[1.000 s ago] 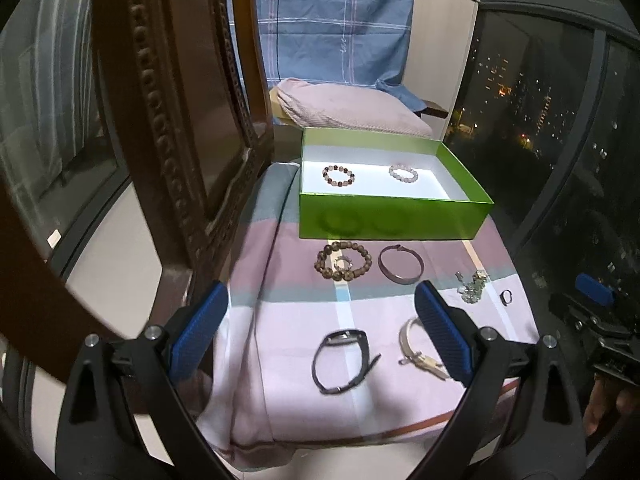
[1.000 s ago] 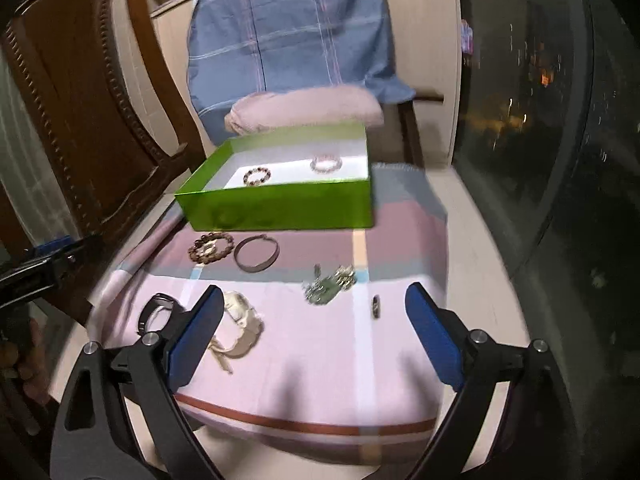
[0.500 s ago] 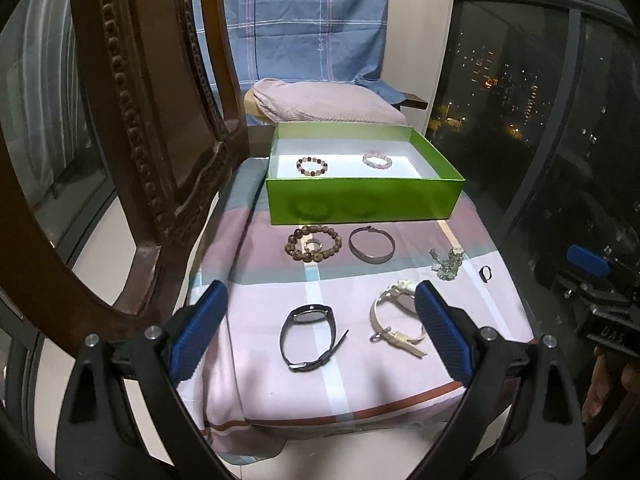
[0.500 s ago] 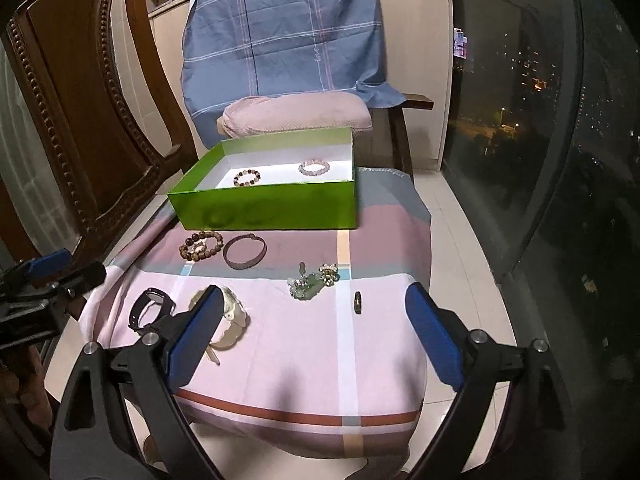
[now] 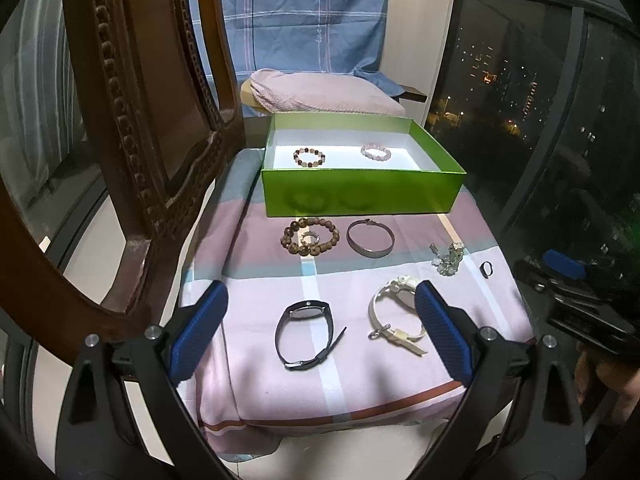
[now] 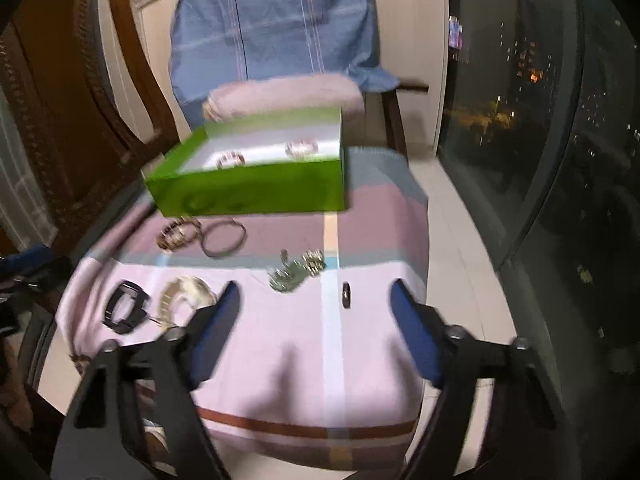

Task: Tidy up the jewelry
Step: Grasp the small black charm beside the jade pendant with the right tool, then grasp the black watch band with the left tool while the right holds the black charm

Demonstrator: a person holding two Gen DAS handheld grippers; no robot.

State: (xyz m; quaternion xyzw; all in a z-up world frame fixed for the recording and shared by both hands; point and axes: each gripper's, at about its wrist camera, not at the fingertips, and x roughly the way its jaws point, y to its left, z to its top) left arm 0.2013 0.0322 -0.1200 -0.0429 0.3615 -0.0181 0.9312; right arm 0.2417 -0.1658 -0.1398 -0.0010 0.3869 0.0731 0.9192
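A green box (image 5: 360, 196) stands at the back of a striped cloth and holds a brown bead bracelet (image 5: 308, 156) and a pink bead bracelet (image 5: 375, 152). In front lie a wooden bead bracelet (image 5: 310, 236), a metal bangle (image 5: 370, 238), a green charm cluster (image 5: 447, 259), a dark ring (image 5: 486, 269), a black watch (image 5: 305, 334) and a cream watch (image 5: 396, 314). My left gripper (image 5: 320, 320) is open and empty above the watches. My right gripper (image 6: 314, 312) is open and empty near the charm cluster (image 6: 294, 270) and ring (image 6: 345, 294).
A carved wooden chair back (image 5: 132, 128) stands close on the left. A blue plaid cloth (image 5: 304, 16) and pink cushion (image 5: 320, 94) lie behind the box. Dark windows (image 5: 540, 100) run along the right. The cloth's front edge (image 5: 340, 412) drops off below my grippers.
My left gripper has shifted a little, so the chair back fills less of its view. My right gripper has moved forward toward the charm cluster and ring, its view blurred. Both stay open.
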